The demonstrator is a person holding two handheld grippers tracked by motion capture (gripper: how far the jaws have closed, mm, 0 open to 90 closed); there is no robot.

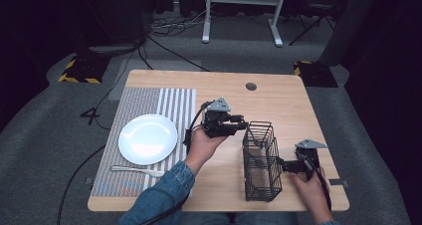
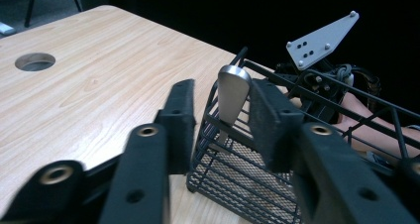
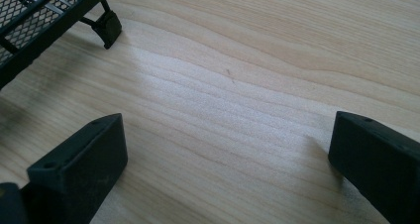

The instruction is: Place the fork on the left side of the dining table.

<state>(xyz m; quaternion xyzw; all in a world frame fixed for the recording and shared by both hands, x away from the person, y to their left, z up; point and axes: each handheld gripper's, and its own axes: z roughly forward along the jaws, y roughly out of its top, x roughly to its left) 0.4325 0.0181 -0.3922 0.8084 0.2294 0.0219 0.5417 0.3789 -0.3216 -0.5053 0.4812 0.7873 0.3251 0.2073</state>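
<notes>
A black wire basket stands on the wooden table near its front right. In the left gripper view a metal utensil handle stands upright in a corner of the basket. My left gripper reaches to the basket's top rim from the left. Its jaws straddle the handle, and a gap shows beside the left pad. My right gripper rests low at the basket's right side, open over bare wood, with the basket's foot nearby.
A white plate sits on a striped placemat at the left, with a piece of cutlery in front of it. A round cable hole lies near the table's far edge. The right gripper shows beyond the basket.
</notes>
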